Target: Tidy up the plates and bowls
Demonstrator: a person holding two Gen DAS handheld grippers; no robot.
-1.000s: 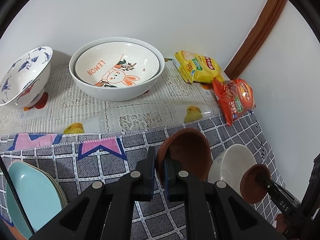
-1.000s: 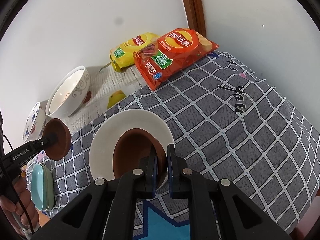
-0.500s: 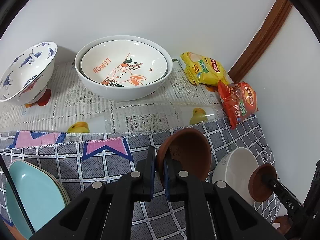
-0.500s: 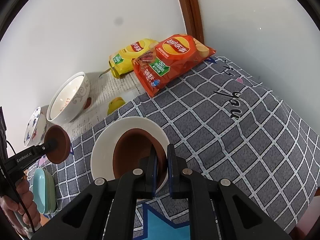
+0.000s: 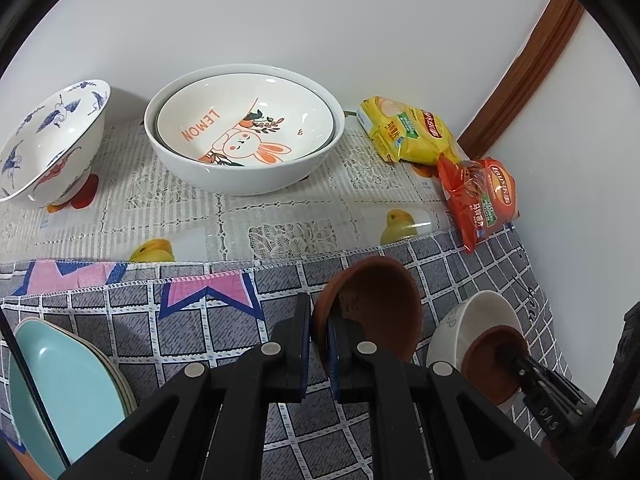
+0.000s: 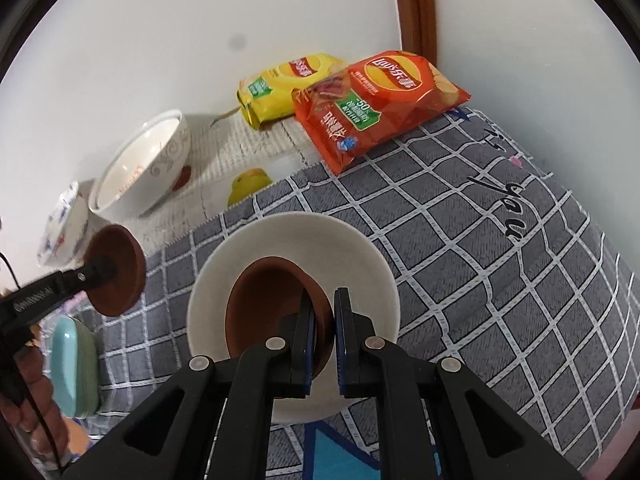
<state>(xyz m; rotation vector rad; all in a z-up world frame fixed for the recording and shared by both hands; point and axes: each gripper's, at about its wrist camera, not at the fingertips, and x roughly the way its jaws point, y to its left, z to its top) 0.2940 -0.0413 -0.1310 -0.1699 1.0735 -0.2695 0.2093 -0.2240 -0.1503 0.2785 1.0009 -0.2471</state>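
While each claw grips a brown bowl by its rim, the work stands in the middle of stacking. The left claw [image 5: 319, 334] is clenched on one brown bowl [image 5: 372, 308], which it holds tilted above the grey checked cloth [image 5: 200, 320], apart from the other dishes. The right claw [image 6: 322, 332] is clenched on the second brown bowl [image 6: 272, 308], which sits inside the white bowl [image 6: 360, 256] on the same cloth.

The risk is probably in the thin grip. A rim pinched between two narrow fingers can turn or slip, and a tilted bowl may fall on the cloth or hit the white bowl. If the right claw pulls away before it lets go, it could drag the white bowl too, because the cloth is soft and gives little hold. The two claws also work near each other and may collide.

The tabletop carries two covers: the grey cloth in front and a lace cloth [image 5: 280, 208] with yellow ducks behind. There stand a large bowl with a rabbit [image 5: 244, 140], a crane-painted bowl [image 5: 48, 140], and two crisp bags, yellow [image 5: 408, 132] and red [image 5: 480, 196], in the corner. Pale blue plates [image 5: 60, 392] are stacked at the left. The walls are white, with a brown wooden trim [image 5: 520, 80].
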